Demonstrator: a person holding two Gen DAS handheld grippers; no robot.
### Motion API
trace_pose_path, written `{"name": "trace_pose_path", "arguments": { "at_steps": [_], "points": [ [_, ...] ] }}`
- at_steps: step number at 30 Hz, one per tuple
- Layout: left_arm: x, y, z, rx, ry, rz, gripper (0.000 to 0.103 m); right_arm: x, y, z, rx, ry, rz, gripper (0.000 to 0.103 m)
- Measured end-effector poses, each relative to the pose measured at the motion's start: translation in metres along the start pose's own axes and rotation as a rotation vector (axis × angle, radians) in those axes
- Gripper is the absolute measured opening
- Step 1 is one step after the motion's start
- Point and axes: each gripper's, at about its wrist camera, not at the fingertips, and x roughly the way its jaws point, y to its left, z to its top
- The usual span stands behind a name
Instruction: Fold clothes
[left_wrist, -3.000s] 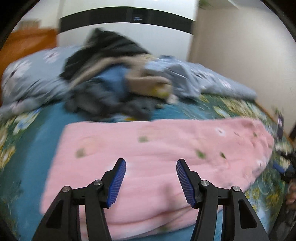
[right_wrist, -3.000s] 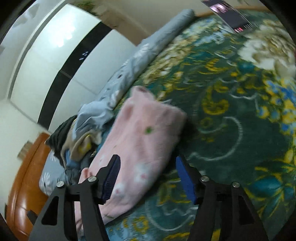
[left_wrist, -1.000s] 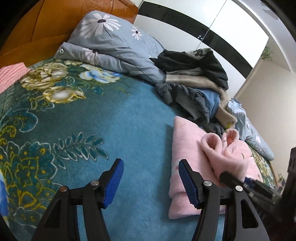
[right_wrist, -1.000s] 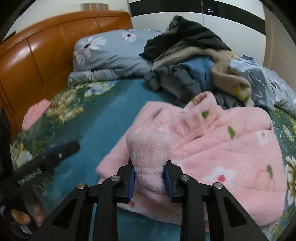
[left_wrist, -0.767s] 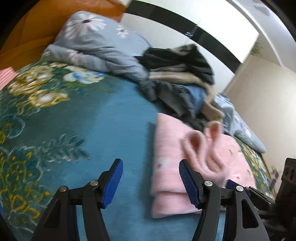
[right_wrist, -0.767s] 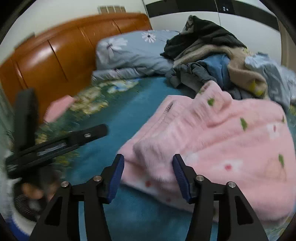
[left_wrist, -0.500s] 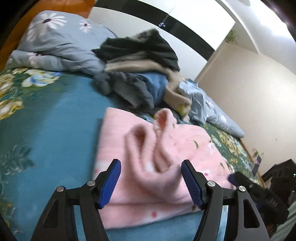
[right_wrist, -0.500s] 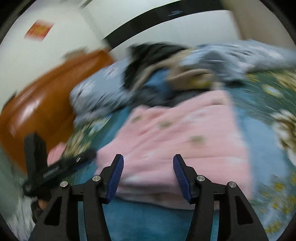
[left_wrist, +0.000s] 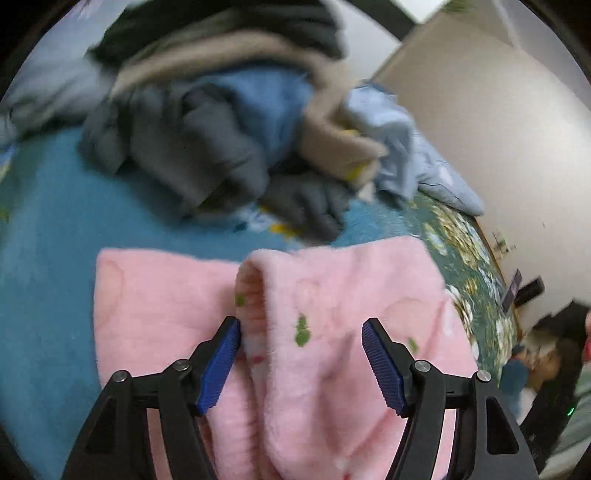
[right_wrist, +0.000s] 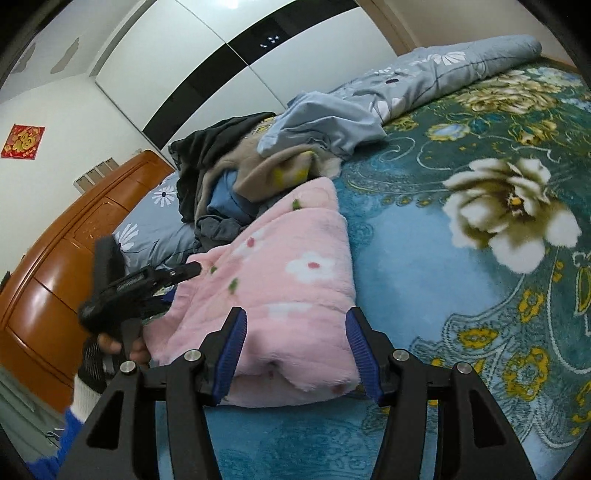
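Left gripper (left_wrist: 301, 354) stood wide open over the pink fleece garment (left_wrist: 332, 332), one blue pad touching a raised fold, nothing clamped. Right gripper (right_wrist: 293, 350) likewise gaped wide, straddling the near end of the same garment (folded into a thick oblong) on the teal floral bedspread (right_wrist: 461, 229). A hand (right_wrist: 122, 345) held the left tool at the garment's left edge. Just beyond lay a heap of unfolded clothes (right_wrist: 236, 170), touching the pink bundle. Farther off: grey floral duvet (right_wrist: 443, 74), wooden headboard (right_wrist: 55, 266), white wardrobe (right_wrist: 207, 48).
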Motion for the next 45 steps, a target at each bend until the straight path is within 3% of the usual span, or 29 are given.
{"name": "trace_pose_path", "arguments": {
  "at_steps": [4, 5, 6, 9, 13, 15, 18, 23, 25, 30, 32, 33, 38, 40, 45],
  "points": [
    [-0.013, 0.003, -0.008, -0.029, -0.033, -0.117, 0.067, 0.003, -0.007, -0.001, 0.023, 0.008, -0.001, 0.057],
    [-0.015, 0.001, -0.01, -0.022, -0.037, -0.121, 0.06, 0.004, -0.009, -0.002, 0.029, 0.01, -0.001, 0.057],
    [-0.016, -0.003, -0.014, -0.006, -0.039, -0.093, 0.046, 0.004, -0.011, -0.002, 0.035, 0.012, -0.001, 0.057],
    [-0.017, -0.016, -0.026, 0.063, -0.037, 0.01, 0.028, 0.007, -0.017, -0.003, 0.053, 0.018, -0.001, 0.057],
    [-0.022, -0.016, -0.044, 0.1, -0.032, 0.045, 0.027, 0.004, -0.02, -0.004, 0.067, 0.016, 0.001, 0.057],
    [-0.028, -0.014, -0.047, 0.08, -0.059, 0.049, 0.019, 0.003, -0.023, -0.004, 0.078, 0.016, -0.002, 0.057],
    [-0.046, -0.018, -0.047, 0.054, -0.115, -0.005, 0.016, 0.002, -0.026, -0.005, 0.094, 0.019, -0.003, 0.057],
    [-0.095, -0.035, -0.05, 0.063, -0.223, -0.164, 0.015, -0.003, -0.024, -0.005, 0.089, 0.01, -0.005, 0.057],
    [-0.104, -0.029, -0.056, 0.053, -0.234, -0.17, 0.015, -0.004, -0.026, -0.005, 0.093, 0.006, -0.006, 0.057],
    [-0.071, 0.019, -0.079, -0.063, -0.158, 0.084, 0.018, -0.001, -0.03, -0.007, 0.111, 0.02, -0.001, 0.057],
    [-0.067, 0.035, -0.087, -0.124, -0.176, 0.067, 0.024, 0.002, -0.028, -0.009, 0.105, 0.033, 0.003, 0.057],
    [-0.068, 0.036, -0.089, -0.123, -0.188, 0.078, 0.033, 0.002, -0.028, -0.009, 0.101, 0.036, 0.001, 0.057],
    [-0.071, 0.02, -0.094, -0.034, -0.222, 0.195, 0.057, 0.004, -0.025, -0.008, 0.09, 0.04, -0.01, 0.057],
    [-0.066, 0.022, -0.095, -0.045, -0.21, 0.178, 0.063, 0.005, -0.023, -0.005, 0.075, 0.045, -0.008, 0.057],
    [-0.055, 0.046, -0.097, -0.162, -0.194, 0.045, 0.064, 0.014, -0.022, 0.001, 0.042, 0.083, 0.015, 0.057]
  ]
}}
